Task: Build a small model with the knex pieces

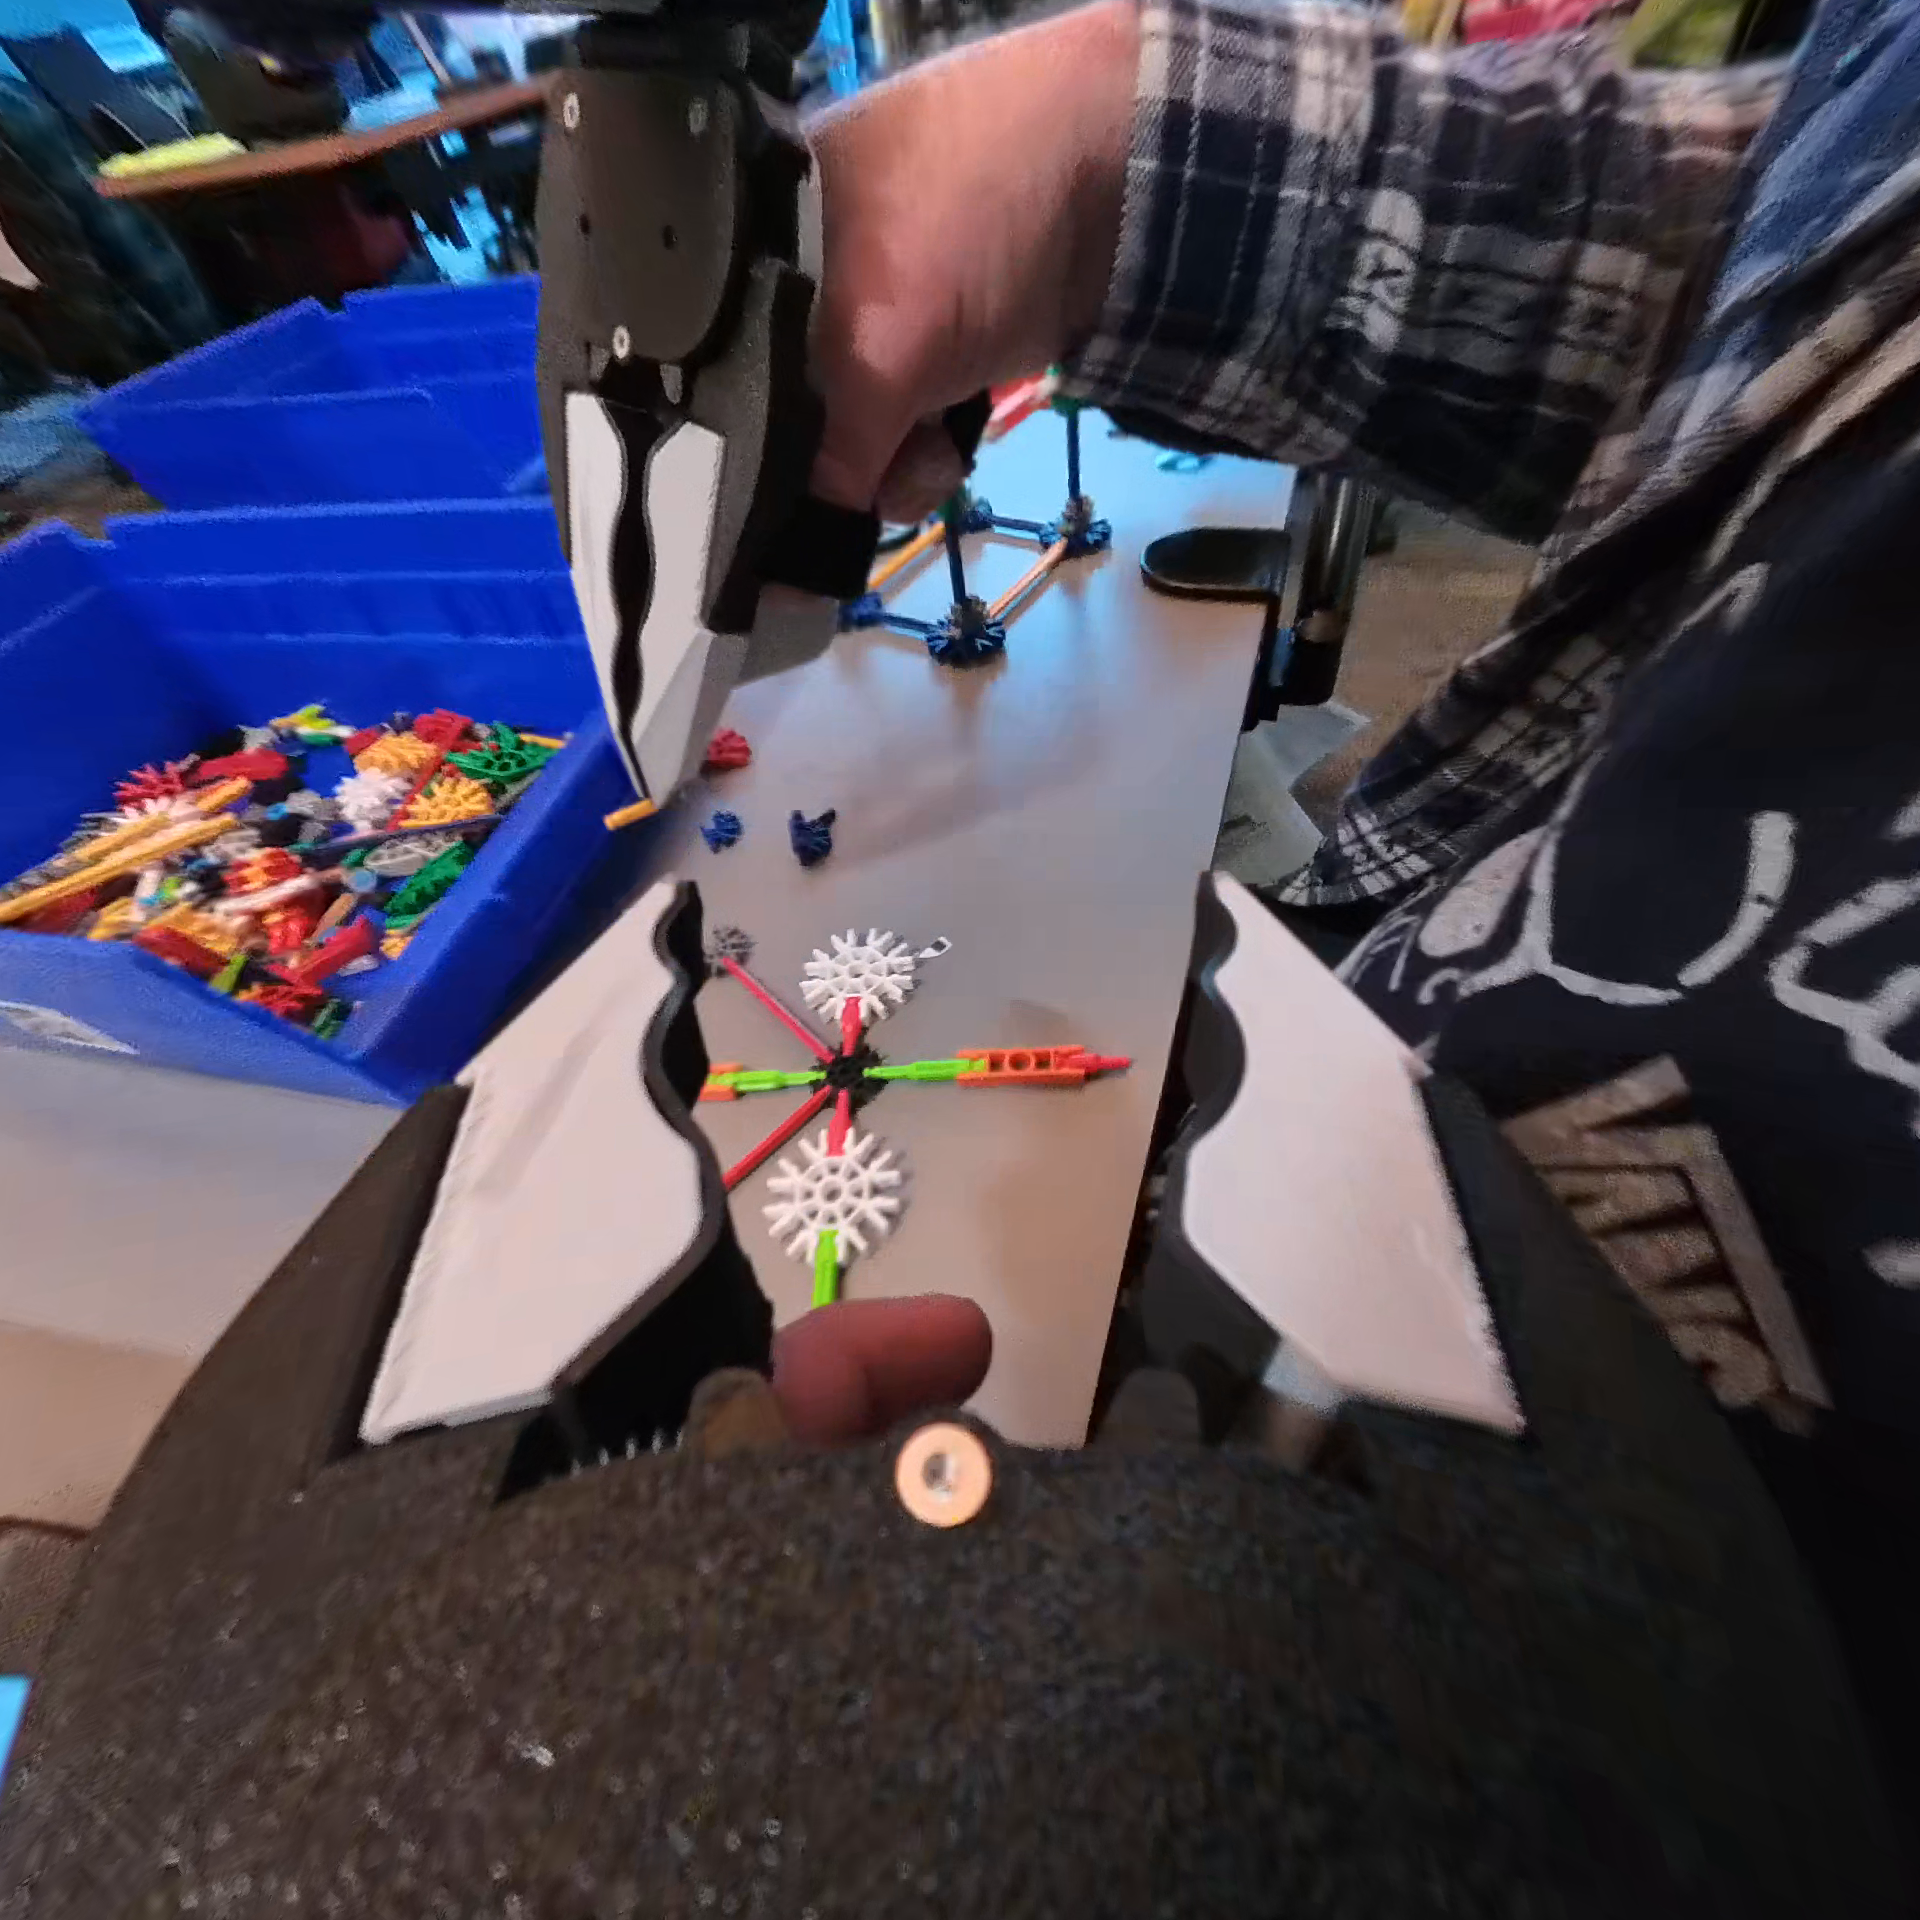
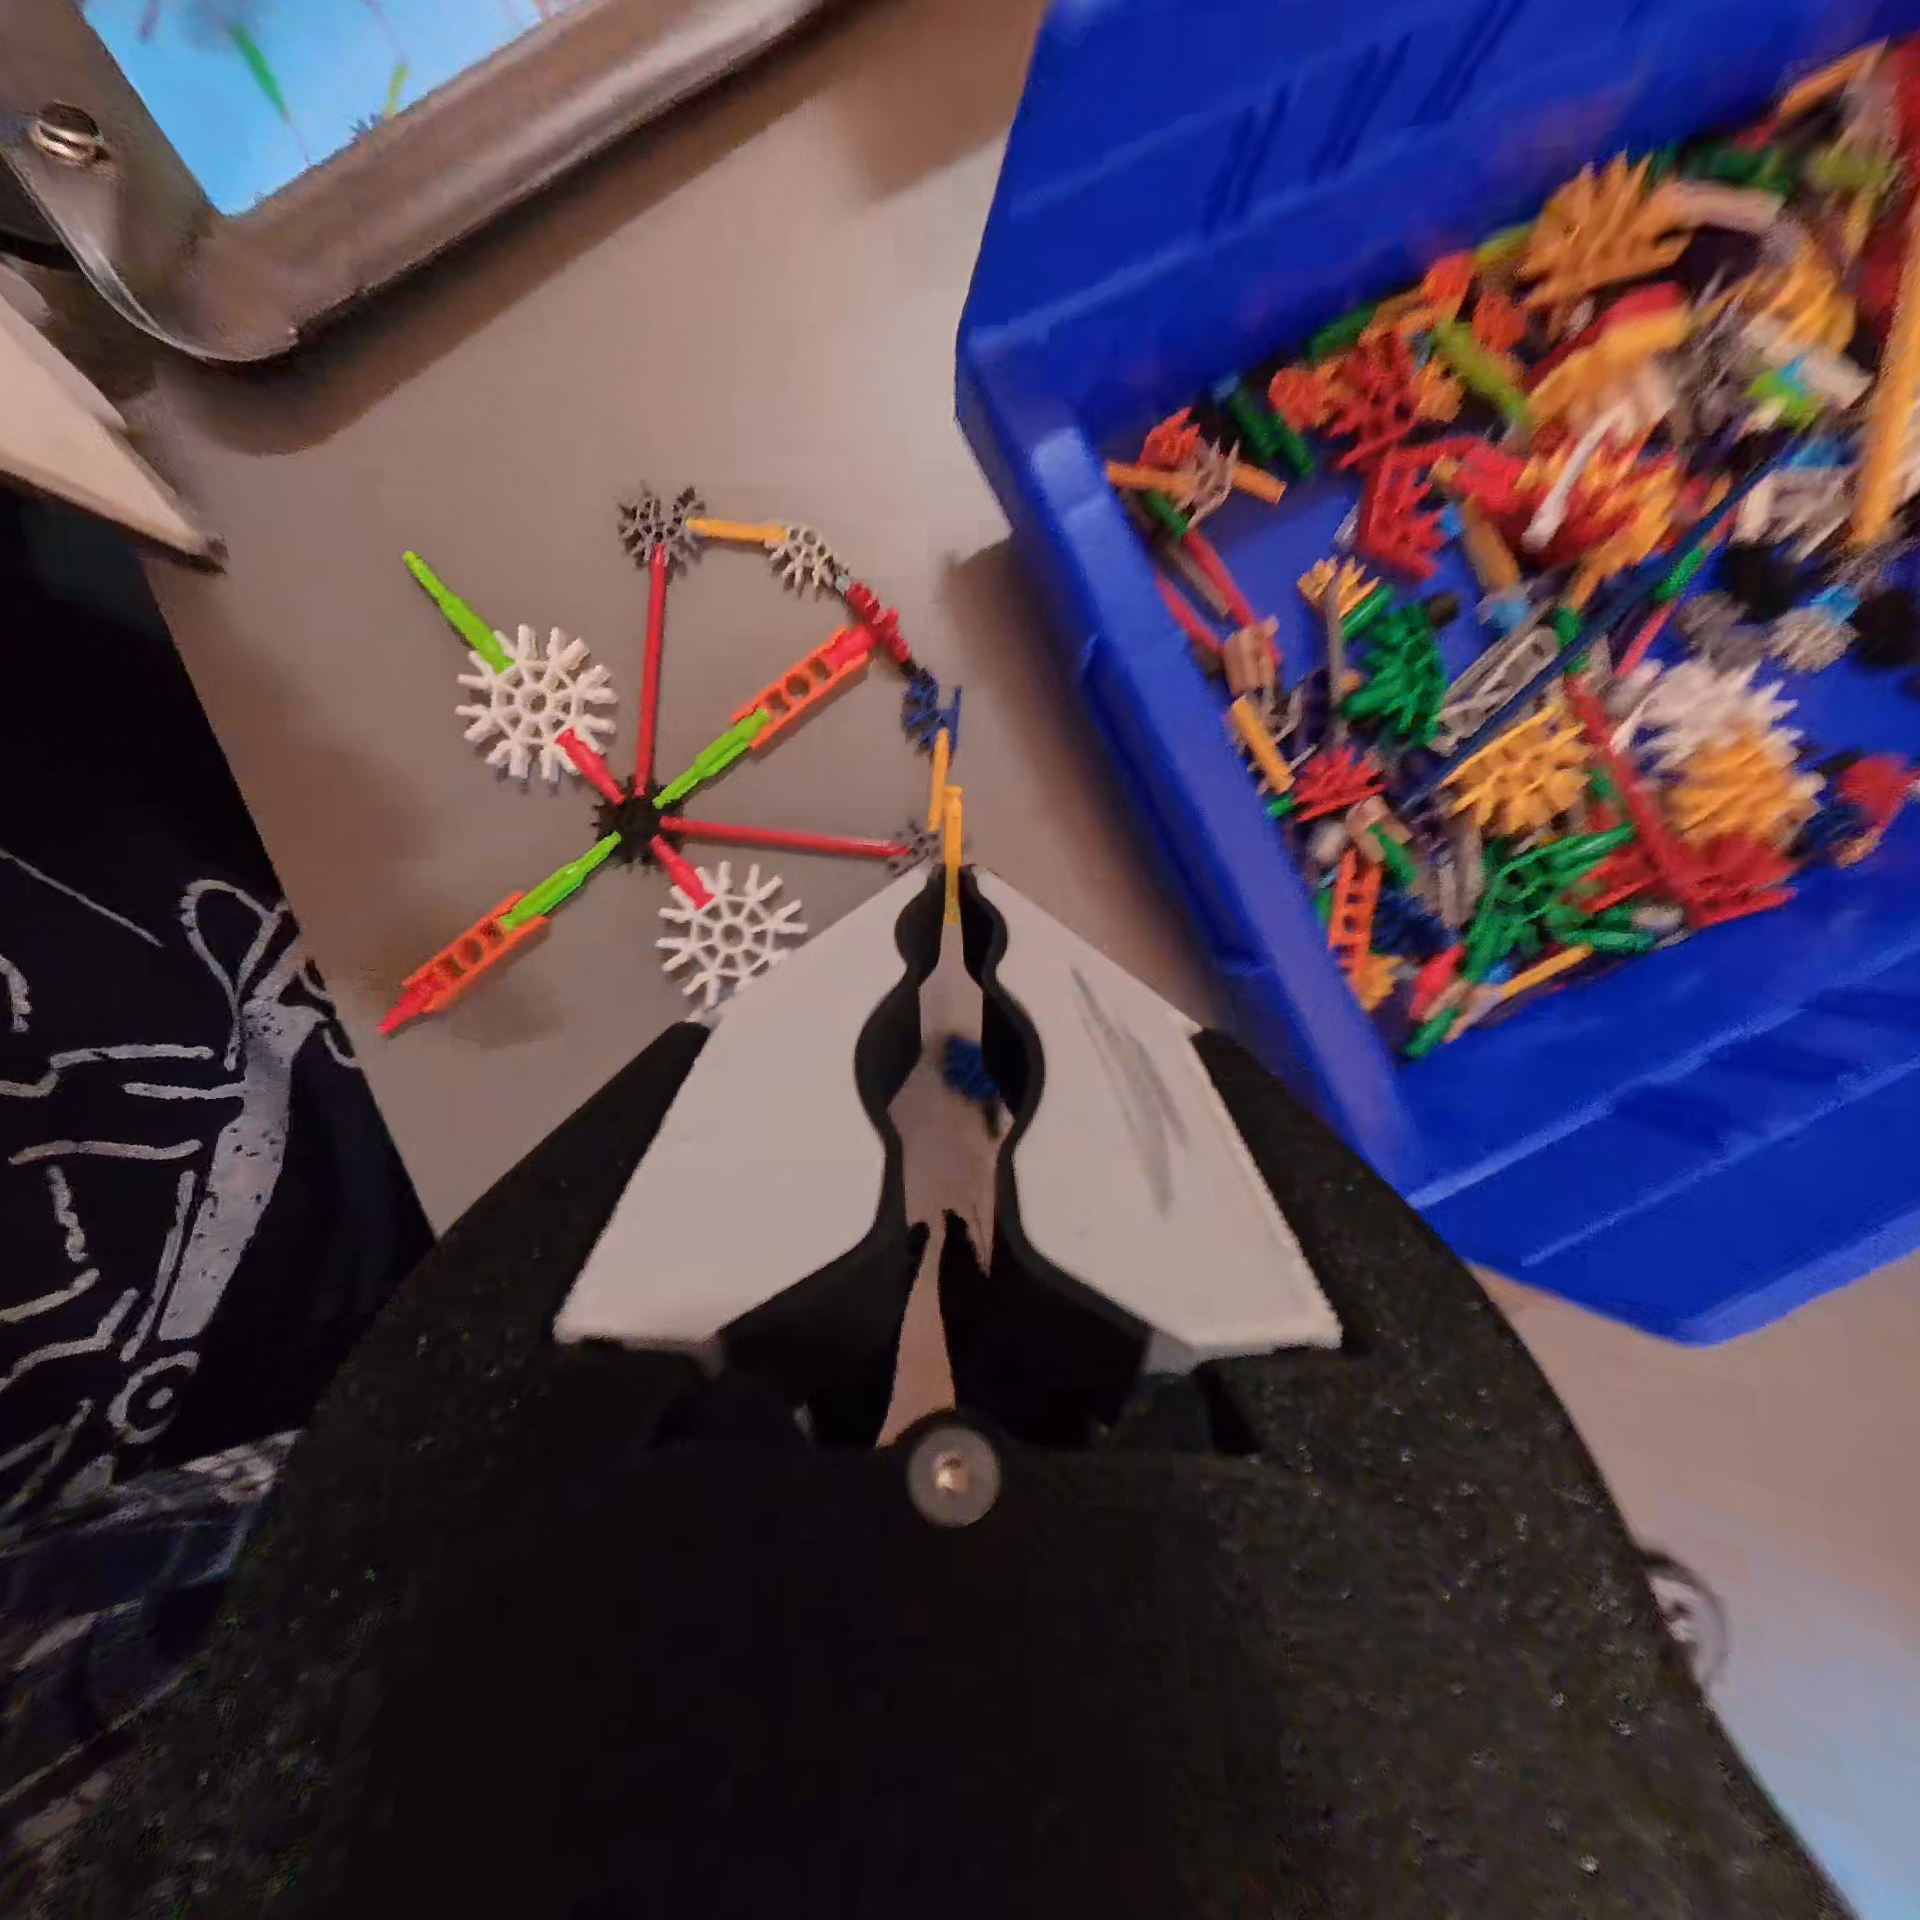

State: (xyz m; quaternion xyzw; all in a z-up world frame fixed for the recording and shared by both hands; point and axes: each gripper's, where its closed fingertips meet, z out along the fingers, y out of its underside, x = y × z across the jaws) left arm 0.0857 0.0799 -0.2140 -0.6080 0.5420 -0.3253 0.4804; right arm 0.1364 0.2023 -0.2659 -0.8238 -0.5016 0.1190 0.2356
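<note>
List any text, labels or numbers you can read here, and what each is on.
Pale sticker on the blue bin: too blurred to read.
White print on the dark shirt: line drawing, no legible words.
No other writing shows.

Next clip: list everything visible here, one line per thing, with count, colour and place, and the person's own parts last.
Table: one, grey, under everything.
Bin: one blue with loose mixed-colour parts, beside the wheel; more blue bins behind it.
Wheel: one flat build, black hub, red and green rods, two white connectors, orange pieces, near the table's front edge.
Frame: one upright, blue connectors, farther along the table.
Loose connectors: two blue, one red, between wheel and frame.
Yellow rod: one, in the right gripper's jaws, at the wheel's rim.
Left gripper: jaws open, over the wheel.
Right gripper: jaws shut on the rod.
Hand: plaid sleeve, holding the right gripper.
</note>
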